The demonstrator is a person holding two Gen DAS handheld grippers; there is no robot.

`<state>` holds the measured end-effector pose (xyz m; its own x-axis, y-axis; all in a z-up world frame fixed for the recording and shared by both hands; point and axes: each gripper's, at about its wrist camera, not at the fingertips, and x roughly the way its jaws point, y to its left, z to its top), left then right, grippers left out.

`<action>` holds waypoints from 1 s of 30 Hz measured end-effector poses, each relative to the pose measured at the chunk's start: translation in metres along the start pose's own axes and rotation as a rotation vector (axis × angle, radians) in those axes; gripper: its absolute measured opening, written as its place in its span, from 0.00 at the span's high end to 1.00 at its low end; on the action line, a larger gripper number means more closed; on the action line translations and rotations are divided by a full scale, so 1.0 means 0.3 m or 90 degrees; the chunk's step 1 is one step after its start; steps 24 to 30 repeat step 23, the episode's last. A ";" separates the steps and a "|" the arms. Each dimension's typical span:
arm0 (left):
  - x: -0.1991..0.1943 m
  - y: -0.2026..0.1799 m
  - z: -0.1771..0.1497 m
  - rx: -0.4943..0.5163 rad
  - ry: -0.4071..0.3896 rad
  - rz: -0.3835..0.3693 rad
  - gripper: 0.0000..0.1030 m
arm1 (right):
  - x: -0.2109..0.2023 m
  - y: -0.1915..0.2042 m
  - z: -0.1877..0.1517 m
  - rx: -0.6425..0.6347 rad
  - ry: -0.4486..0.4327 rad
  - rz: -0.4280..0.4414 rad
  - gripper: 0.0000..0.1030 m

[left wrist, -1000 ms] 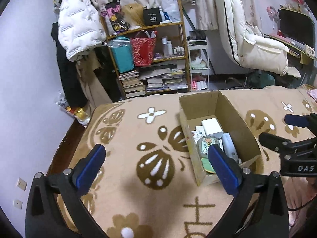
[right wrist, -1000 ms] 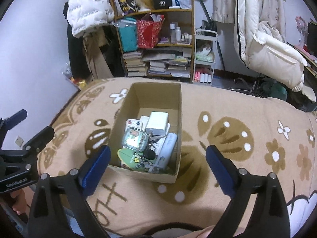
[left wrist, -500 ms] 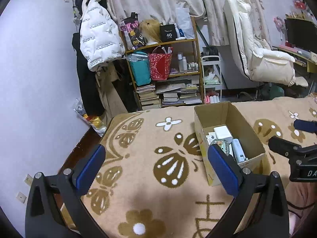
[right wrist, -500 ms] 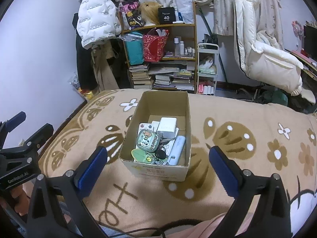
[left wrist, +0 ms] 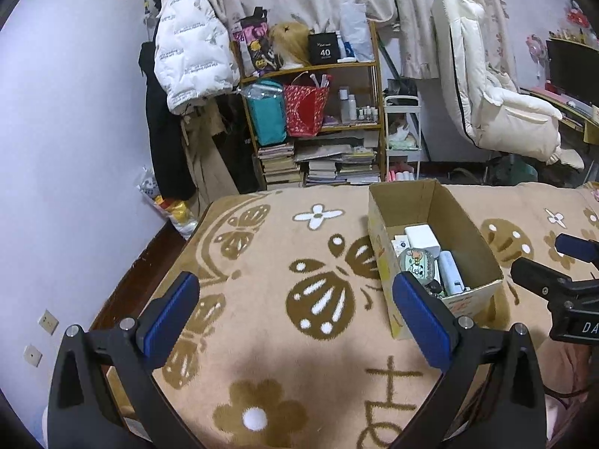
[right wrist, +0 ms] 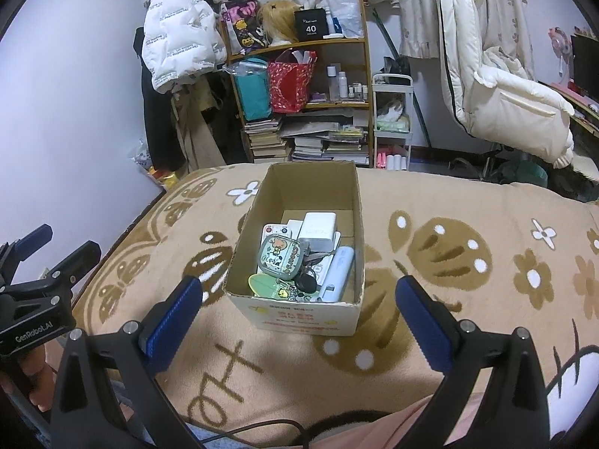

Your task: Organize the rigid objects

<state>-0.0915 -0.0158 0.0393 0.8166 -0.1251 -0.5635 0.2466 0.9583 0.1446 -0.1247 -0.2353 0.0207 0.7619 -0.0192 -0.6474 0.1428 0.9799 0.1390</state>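
Jaws wide and empty on both the left gripper (left wrist: pixel 295 310) and right gripper (right wrist: pixel 299 316), hovering short of the open brown cardboard box (right wrist: pixel 239 258) on the patterned beige blanket (right wrist: pixel 430 292), where reaching into its jumbled trinkets risks tipping it on soft bedding.

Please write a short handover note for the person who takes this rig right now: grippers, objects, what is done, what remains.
Left gripper: open, empty, above the blanket, left of the cardboard box.
Right gripper: open, empty, in front of the box.
Inside the box: white charger block, cartoon tin, light blue case, green leaf tag, black key fob.
Done: small objects sit in the box; none lies loose on the blanket.
Left: probably nothing; check outside both views.
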 end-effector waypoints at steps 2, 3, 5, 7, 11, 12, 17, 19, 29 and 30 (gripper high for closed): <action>0.005 0.005 -0.004 -0.003 0.005 0.000 0.01 | 0.001 0.000 0.000 -0.001 0.001 0.000 0.00; 0.006 0.007 -0.006 -0.003 0.006 0.001 0.01 | 0.002 -0.002 -0.001 -0.002 0.001 0.002 0.00; 0.007 0.006 -0.008 -0.002 0.008 0.001 0.01 | 0.004 0.006 -0.003 -0.003 -0.004 0.003 0.00; 0.008 0.005 -0.009 -0.001 0.009 0.003 0.01 | 0.004 0.010 -0.003 -0.005 -0.008 0.004 0.00; 0.009 0.003 -0.012 0.001 0.010 0.004 0.01 | 0.003 0.010 -0.003 -0.004 -0.008 0.006 0.00; 0.009 0.003 -0.011 0.001 0.009 0.004 0.01 | 0.005 0.012 -0.002 -0.003 -0.007 0.005 0.00; 0.011 0.004 -0.012 0.001 0.009 0.005 0.01 | 0.004 0.016 -0.001 -0.006 -0.010 0.010 0.00; 0.012 0.007 -0.015 -0.001 0.007 0.013 0.01 | 0.004 0.019 -0.001 -0.009 -0.011 0.011 0.00; 0.017 0.021 -0.018 -0.005 0.008 0.021 0.01 | 0.004 0.020 -0.001 -0.009 -0.012 0.012 0.00; 0.017 0.021 -0.018 -0.005 0.008 0.021 0.01 | 0.004 0.020 -0.001 -0.009 -0.012 0.012 0.00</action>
